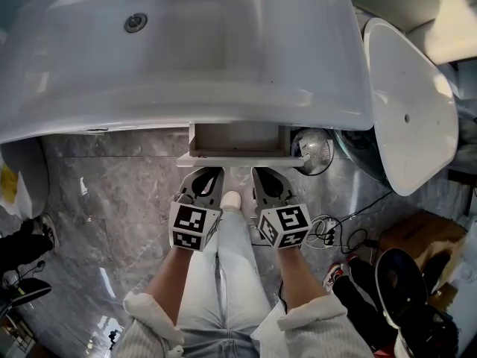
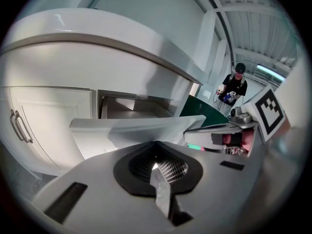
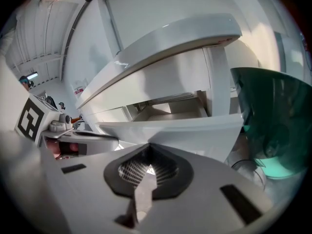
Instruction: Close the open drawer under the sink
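Note:
Under the white sink (image 1: 186, 58) the drawer (image 1: 238, 139) stands pulled out, its inside bare. Its white front panel (image 1: 240, 159) faces me. My left gripper (image 1: 210, 173) and right gripper (image 1: 262, 173) sit side by side just below that panel, tips right at it. Both are shut with nothing between the jaws. In the left gripper view the left gripper (image 2: 156, 143) meets the lower edge of the drawer front (image 2: 136, 128). In the right gripper view the right gripper (image 3: 148, 146) does the same at the drawer front (image 3: 175, 130). I cannot tell whether the tips press on it.
A cabinet door with a metal handle (image 2: 17, 126) is left of the drawer. A shiny round object (image 1: 314, 149) and a white basin (image 1: 410, 103) stand to the right. Cables (image 1: 328, 233) and a cardboard box (image 1: 421, 233) lie on the marble floor. A person (image 2: 234, 86) stands far off.

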`<state>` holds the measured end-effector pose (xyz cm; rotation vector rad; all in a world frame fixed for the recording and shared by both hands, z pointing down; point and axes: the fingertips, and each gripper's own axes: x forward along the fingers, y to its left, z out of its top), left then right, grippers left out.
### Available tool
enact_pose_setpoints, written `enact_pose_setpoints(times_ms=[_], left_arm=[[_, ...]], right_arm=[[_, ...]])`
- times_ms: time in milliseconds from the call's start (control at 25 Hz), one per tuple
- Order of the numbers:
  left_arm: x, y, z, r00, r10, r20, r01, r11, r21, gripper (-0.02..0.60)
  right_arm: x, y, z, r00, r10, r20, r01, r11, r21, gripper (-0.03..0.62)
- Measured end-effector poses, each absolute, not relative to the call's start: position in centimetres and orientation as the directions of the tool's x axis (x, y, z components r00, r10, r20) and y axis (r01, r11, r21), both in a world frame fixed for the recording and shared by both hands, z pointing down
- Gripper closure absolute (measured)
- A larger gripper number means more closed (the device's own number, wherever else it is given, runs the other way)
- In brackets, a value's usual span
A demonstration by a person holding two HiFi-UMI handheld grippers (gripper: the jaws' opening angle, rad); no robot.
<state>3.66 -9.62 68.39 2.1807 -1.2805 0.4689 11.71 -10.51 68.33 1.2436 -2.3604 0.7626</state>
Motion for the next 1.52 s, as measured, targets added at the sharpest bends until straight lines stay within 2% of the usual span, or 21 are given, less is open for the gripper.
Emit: enact_pose_setpoints(times_ms=[1120,1520], left_arm=[[3.6,-15.5,70.5,0.495,-0.663,0.562,-0.865,-0.435,0.250,0.566],[3.4,-15.5,68.4,0.489,-0.688,0.536,-0.866,-0.457,0.204,0.566]], right_arm=[[11.6,-16.4,70.3,-0.516,-0.654,0.553,-0.852,0.462,-0.248,0.585],[11.3,-16.4,68.2,-0.515,-0.685,0.516,-0.852,0.477,-0.218,0.585]])
